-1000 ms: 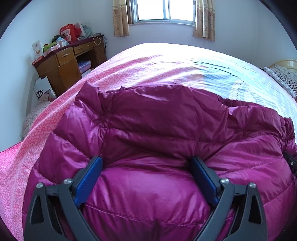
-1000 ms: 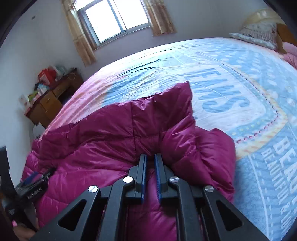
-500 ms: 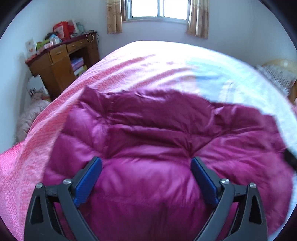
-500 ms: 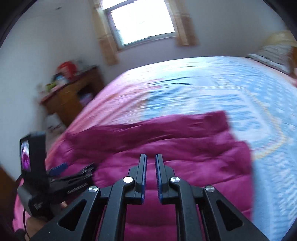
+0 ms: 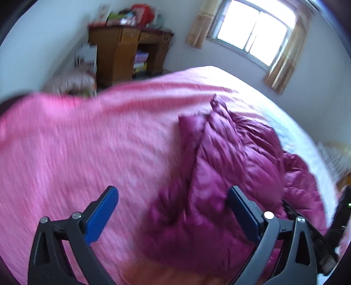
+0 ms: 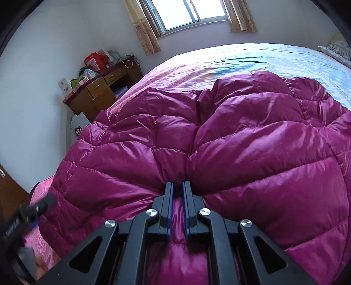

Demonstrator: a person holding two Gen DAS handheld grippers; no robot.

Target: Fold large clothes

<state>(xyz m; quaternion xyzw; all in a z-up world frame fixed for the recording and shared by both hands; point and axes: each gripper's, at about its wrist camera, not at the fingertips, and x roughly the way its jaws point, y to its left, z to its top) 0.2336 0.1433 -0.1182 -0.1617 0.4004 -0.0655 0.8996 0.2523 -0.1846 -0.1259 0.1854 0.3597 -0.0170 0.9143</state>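
A magenta quilted down jacket (image 6: pixel 230 140) lies folded and bunched on the bed. My right gripper (image 6: pixel 177 186) is shut on a fold of the jacket at its near edge. My left gripper (image 5: pixel 173 193) is open and empty, off the jacket's left edge, over the pink bedspread (image 5: pixel 76 149); the jacket (image 5: pixel 230 157) lies to its right. The left gripper also shows at the lower left of the right wrist view (image 6: pixel 28 212). The left wrist view is blurred.
The bed has a pink side (image 6: pixel 164 74) and a blue printed part (image 6: pixel 274 59). A wooden desk (image 6: pixel 98 94) with clutter stands by the left wall. A window with curtains (image 6: pixel 190 13) is behind. A pillow (image 6: pixel 337 50) lies at the far right.
My left gripper has swung left off the jacket and now looks over the pink bedspread. My right gripper has pulled the jacket over, folding it, and still grips it.
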